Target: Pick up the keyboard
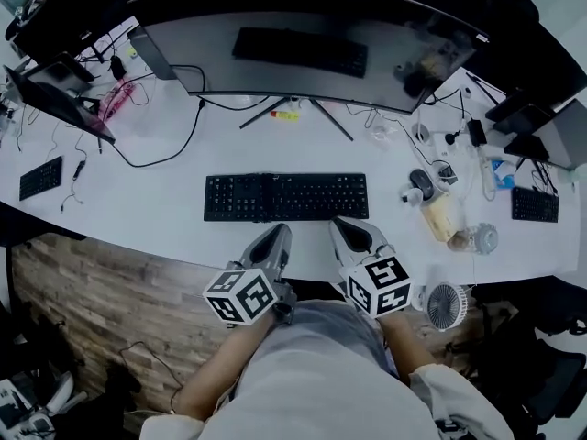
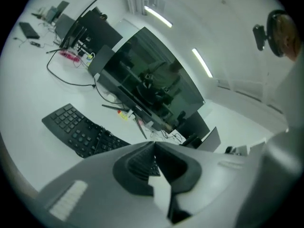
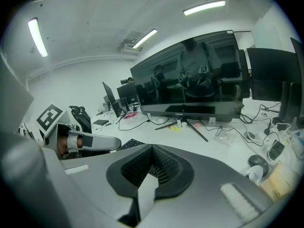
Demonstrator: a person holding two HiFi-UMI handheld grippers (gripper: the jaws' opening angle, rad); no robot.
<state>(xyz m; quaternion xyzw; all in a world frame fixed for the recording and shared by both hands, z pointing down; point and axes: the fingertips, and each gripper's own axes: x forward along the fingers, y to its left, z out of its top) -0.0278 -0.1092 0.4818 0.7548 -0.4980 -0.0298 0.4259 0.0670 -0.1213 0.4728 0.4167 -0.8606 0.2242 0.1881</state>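
A black keyboard (image 1: pixel 286 197) lies flat on the white desk (image 1: pixel 165 218), in front of the big curved monitor. My left gripper (image 1: pixel 278 232) hovers just short of the keyboard's near edge, left of its middle, jaws together with nothing between them. My right gripper (image 1: pixel 342 225) is beside it, at the near edge towards the keyboard's right end, also shut and empty. In the left gripper view the keyboard (image 2: pixel 78 127) stretches off to the left beyond the closed jaws (image 2: pixel 153 145). The right gripper view shows its closed jaws (image 3: pixel 152 148), a corner of the keyboard (image 3: pixel 129 145) and the left gripper (image 3: pixel 92 141).
A curved monitor (image 1: pixel 303 44) on a splayed stand stands behind the keyboard. To the right are a mouse (image 1: pixel 421 183), a tan cup (image 1: pixel 440 216), a small fan (image 1: pixel 447 303) and cables. Small black keypads lie at far left (image 1: pixel 40 178) and far right (image 1: pixel 535 204).
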